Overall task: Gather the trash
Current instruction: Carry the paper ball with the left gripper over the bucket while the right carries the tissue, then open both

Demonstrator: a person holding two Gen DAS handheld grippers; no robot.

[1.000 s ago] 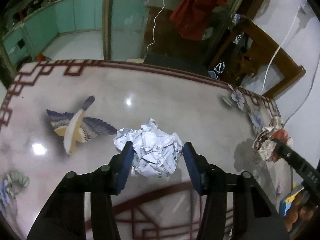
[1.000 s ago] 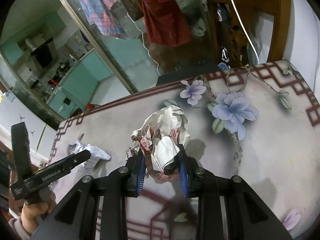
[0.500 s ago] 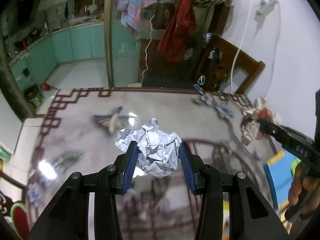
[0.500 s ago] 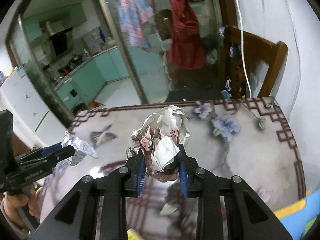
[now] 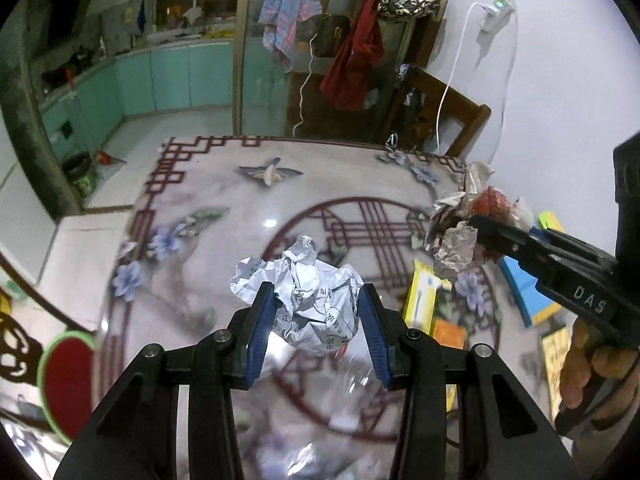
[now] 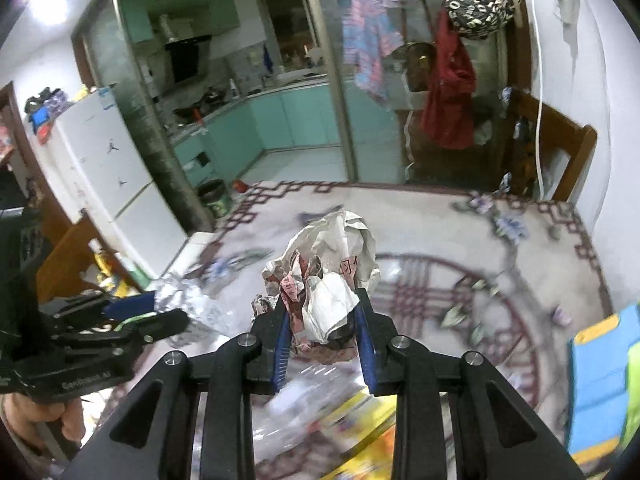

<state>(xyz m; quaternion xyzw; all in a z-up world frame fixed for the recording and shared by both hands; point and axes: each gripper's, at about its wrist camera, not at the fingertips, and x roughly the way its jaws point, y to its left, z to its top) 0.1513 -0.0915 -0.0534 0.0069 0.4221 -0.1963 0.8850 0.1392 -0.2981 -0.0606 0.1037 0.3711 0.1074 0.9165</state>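
White printed paper wad (image 5: 308, 300) sits mid-frame, pinched in your left gripper (image 5: 316, 334); reddish wad (image 6: 326, 280) pinched in right gripper (image 6: 322, 340). Both now lifted off the desk (image 5: 224, 184) vs a sec ago, so pickup's done; bin drop next, imo.

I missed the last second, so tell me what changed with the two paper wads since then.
Both wads went up off the table: the white wad in the left gripper and the red-and-white wad in the right gripper rested on it a second ago and now hang above it. Both grippers pulled back, so far more of the table shows. Neither grip changed; nothing was let go.
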